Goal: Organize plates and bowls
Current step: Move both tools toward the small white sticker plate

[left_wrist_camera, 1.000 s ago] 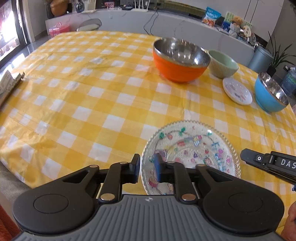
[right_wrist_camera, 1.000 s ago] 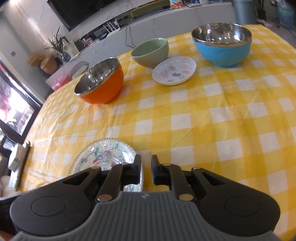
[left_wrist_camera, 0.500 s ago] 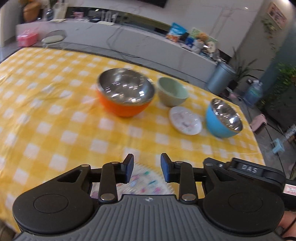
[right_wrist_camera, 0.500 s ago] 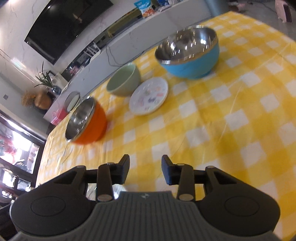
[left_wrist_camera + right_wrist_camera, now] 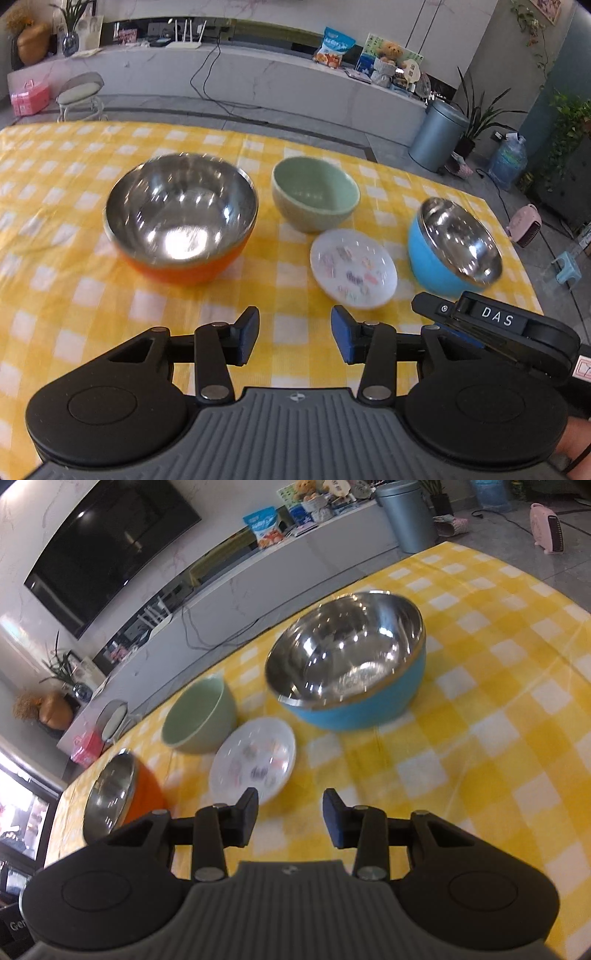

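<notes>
On the yellow checked tablecloth [image 5: 92,295] stand three bowls and one plate: orange bowl [image 5: 181,218], green bowl [image 5: 315,192], small white plate [image 5: 353,267], blue bowl [image 5: 455,246]. The left gripper [image 5: 294,336] and right gripper [image 5: 289,819] have just been opening, both empty above the cloth.

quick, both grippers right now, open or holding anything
left gripper: open, nothing between its fingers, jaws have just been opening
right gripper: open, holding nothing, jaws have just been opening
</notes>
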